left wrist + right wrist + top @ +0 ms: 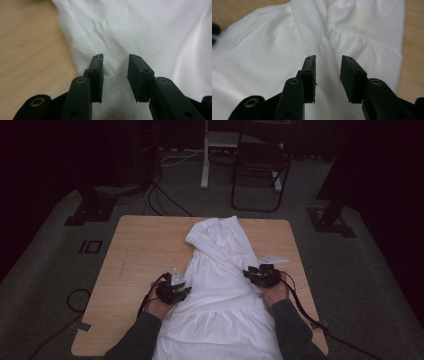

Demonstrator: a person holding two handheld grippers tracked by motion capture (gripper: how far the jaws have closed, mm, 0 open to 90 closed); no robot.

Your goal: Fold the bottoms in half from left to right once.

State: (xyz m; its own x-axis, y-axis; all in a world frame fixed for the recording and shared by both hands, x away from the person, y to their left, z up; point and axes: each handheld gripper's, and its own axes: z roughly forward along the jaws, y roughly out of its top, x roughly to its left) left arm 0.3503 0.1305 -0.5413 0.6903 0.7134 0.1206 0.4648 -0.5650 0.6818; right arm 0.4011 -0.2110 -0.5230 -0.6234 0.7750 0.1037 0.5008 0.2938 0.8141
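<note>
A white garment (220, 285) lies lengthwise on the wooden table (145, 245), its far end folded over and its near end hanging off the front edge. My left gripper (184, 290) sits at the garment's left edge. In the left gripper view the left gripper (115, 58) is open, and the creased white cloth (150, 32) lies beyond the gap, not pinched. At the garment's right edge is my right gripper (249, 274). Seen in its own view, the right gripper (328, 60) is also open above a fold of the cloth (262, 62).
Bare wood shows to the left of the garment (25, 50) and at its right (414, 62). Beyond the table stand a dark folding chair (260, 170), a white post (205, 155), floor cables (160, 195) and two dark stand bases (90, 210) (330, 220).
</note>
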